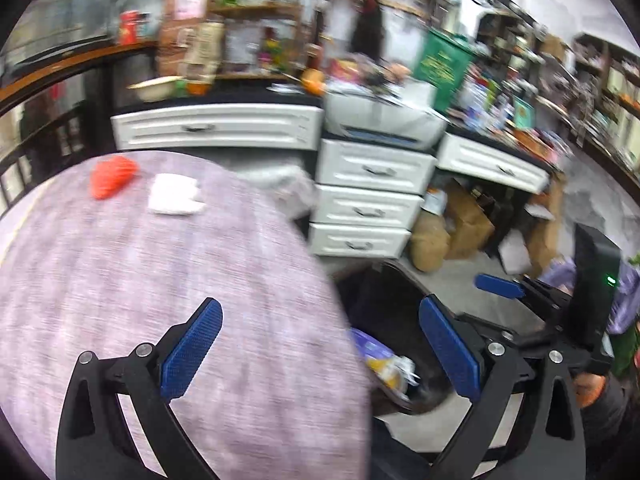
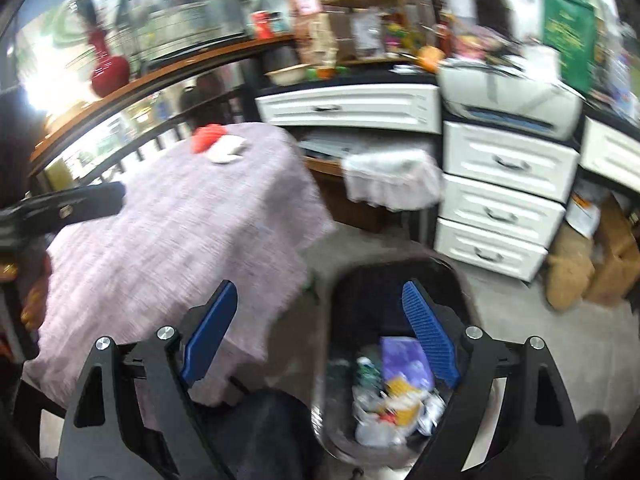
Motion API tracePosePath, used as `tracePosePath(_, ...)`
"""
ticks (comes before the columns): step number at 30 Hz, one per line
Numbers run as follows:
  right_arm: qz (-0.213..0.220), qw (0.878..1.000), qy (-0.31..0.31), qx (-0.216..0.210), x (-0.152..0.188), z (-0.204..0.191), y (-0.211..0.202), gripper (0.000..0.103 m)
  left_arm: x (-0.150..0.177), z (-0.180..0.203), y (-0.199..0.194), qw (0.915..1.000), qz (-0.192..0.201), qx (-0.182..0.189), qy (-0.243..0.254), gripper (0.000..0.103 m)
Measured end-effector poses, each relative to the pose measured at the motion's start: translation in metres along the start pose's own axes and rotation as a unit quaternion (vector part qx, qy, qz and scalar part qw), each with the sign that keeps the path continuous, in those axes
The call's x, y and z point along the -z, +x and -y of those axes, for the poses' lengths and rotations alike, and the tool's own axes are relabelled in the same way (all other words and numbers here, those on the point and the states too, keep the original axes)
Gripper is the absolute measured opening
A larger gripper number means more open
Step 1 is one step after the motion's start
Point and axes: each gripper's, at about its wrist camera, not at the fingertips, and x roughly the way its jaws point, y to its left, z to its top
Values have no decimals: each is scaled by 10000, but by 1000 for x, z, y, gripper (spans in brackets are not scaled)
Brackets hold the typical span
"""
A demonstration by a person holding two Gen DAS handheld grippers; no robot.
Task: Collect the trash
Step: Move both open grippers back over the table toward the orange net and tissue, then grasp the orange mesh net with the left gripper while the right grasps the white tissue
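Both pairs of tongs hang empty over the near edge of the cloth-covered table (image 1: 160,264), jaws spread wide with nothing between the blue pads. My left gripper (image 1: 320,352) straddles the table's right edge; my right gripper (image 2: 320,336) sits over the dark bin (image 2: 348,360) on the floor just right of the table, which already holds wrappers and crumpled scraps. Two pieces of trash are left on the cloth, at the far-left corner, well apart from both tools: a crumpled orange-red wrapper (image 1: 112,176) and, just beside it to the right, a white wad of paper (image 1: 174,196). From my left tongs they lie ahead and to the left; from my right, farther off across the table. I judge the left hand the nearer one. The white wad looks broader across than deep, so I would close on it front to back. Motion blur hides finer detail.
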Motion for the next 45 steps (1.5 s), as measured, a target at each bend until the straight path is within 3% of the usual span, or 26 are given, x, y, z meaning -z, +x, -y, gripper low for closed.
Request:
tracePosePath(7, 38, 9974, -608, -392, -45, -56, 36, 84, -13, -89, -6, 9951, 70, -894, -412, 98)
tracePosePath(10, -133, 9956, -815, -444, -63, -72, 66, 84, -18, -123, 0, 9908, 30, -1243, -534, 98)
tracePosePath(15, -436, 9932, -931, -551, -101, -87, 124, 84, -35, -179, 26, 9869, -149, -1369, -839, 98)
tracePosePath(19, -621, 9911, -999, -616, -128, -101, 167, 84, -57, -216, 52, 9876, -204, -1097, -1106, 98)
tracePosePath(24, -861, 9899, -931, -639, -154, -110, 216, 83, -95, -244, 90, 9894, -196, -1003, -1030, 98)
tracePosePath(32, -1178, 9871, -998, -435, -168, -123, 260, 66, -134, -262, 152, 9884, -557, -1097, -894, 97)
tracePosePath(34, -1281, 9856, -1046, -353, -170, -124, 267, 39, -136, -266, 165, 9859, -680, -1204, -945, 97)
tracePosePath(36, -1353, 9848, -1028, -349, -169, -124, 269, 31, -132, -269, 170, 9836, -677, -1335, -1011, 92)
tracePosePath(38, -1289, 9858, -1023, -336, -167, -123, 268, 24, -125, -272, 173, 9814, -765, -1365, -1111, 69)
tracePosePath(39, -1247, 9868, -983, -323, -166, -122, 267, 20, -123, -272, 171, 9793, -739, -1536, -1093, 63)
tracePosePath(41, -1183, 9887, -850, -350, -167, -119, 263, 18, -118, -273, 164, 9788, -660, -1634, -1042, 42)
tracePosePath(43, -1200, 9884, -845, -390, -165, -119, 257, 17, -115, -276, 153, 9787, -601, -1563, -1186, 32)
tracePosePath(45, -1100, 9888, -919, -414, -163, -123, 245, 17, -112, -278, 141, 9780, -486, -1476, -1389, 30)
